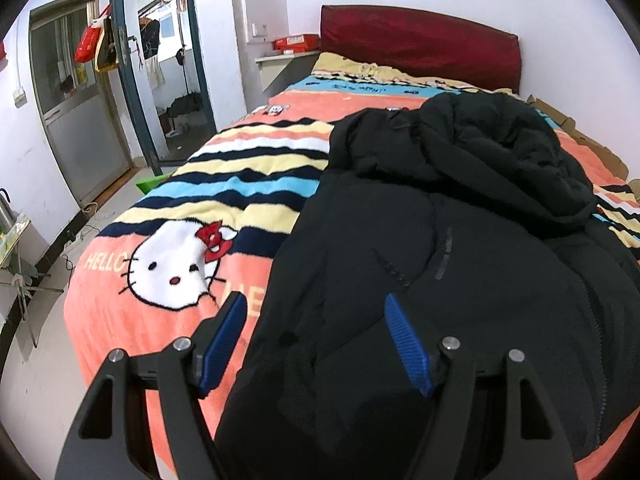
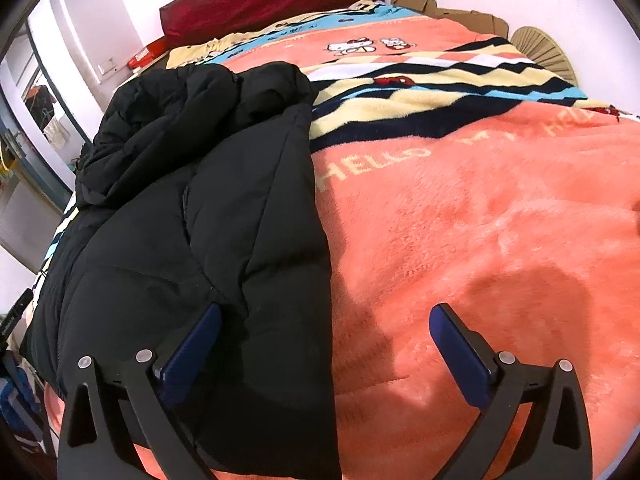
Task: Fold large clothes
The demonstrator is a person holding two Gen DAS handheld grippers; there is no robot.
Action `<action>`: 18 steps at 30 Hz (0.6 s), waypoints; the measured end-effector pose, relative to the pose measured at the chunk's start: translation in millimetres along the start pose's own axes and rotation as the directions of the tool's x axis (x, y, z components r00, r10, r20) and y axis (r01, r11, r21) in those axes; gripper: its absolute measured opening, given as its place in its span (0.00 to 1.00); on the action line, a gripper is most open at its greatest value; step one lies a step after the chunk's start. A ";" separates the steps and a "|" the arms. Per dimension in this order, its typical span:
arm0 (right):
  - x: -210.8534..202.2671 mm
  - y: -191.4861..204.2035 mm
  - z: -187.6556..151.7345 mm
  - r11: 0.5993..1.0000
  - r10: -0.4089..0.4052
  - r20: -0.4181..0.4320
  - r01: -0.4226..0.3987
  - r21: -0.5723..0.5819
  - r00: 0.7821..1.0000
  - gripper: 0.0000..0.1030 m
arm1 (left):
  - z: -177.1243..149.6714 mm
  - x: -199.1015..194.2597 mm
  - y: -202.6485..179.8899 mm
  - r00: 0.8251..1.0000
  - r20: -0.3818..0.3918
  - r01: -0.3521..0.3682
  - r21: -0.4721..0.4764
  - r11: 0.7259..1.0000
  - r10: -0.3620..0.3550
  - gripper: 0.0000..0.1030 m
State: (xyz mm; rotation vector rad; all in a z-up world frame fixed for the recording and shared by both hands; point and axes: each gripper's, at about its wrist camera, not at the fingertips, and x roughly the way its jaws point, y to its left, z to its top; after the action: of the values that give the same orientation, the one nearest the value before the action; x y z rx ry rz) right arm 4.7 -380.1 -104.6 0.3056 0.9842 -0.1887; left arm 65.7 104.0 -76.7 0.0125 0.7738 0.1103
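A black puffer jacket (image 1: pixel 440 240) lies lengthwise on the bed, its hood bunched toward the headboard. In the right wrist view the same jacket (image 2: pixel 200 200) fills the left half. My left gripper (image 1: pixel 314 300) hovers open over the jacket's near left edge, one blue pad over the blanket and the other over the black fabric. My right gripper (image 2: pixel 326 310) stands wide open above the jacket's near right edge, its left pad over the jacket and its right pad over the blanket. Neither gripper's pads press on anything.
An orange cartoon-cat blanket (image 1: pixel 168 320) with stripes covers the bed, also seen as the blanket (image 2: pixel 480 220). A dark red headboard (image 1: pixel 420 40) stands at the far end. Flattened cardboard (image 2: pixel 452 12) and a straw fan (image 2: pixel 544 52) lie along the far right edge. A bedside stand (image 1: pixel 280 64) and an open door (image 1: pixel 128 80) are at left.
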 end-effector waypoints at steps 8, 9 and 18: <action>13.0 -1.7 -1.4 0.999 0.039 -0.035 -0.039 0.017 0.999 0.99 | -9.9 19.7 12.4 0.998 -0.061 0.011 -0.023 1.000 -0.012 0.68; 13.6 -1.7 -1.3 0.999 0.042 -0.037 -0.042 0.018 0.998 0.99 | -11.0 22.0 14.9 0.997 -0.069 0.017 -0.031 0.999 -0.019 0.68; 17.2 -0.5 -0.7 0.998 0.065 -0.046 -0.064 0.014 0.997 0.99 | -16.5 33.9 22.8 0.993 -0.108 0.041 -0.041 0.998 -0.045 0.68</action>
State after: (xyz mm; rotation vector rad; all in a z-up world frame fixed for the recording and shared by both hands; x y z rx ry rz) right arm 13.4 -380.7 -119.5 0.3540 1.0183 -0.1291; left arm 76.1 129.7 -111.0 -0.0472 0.8801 0.0854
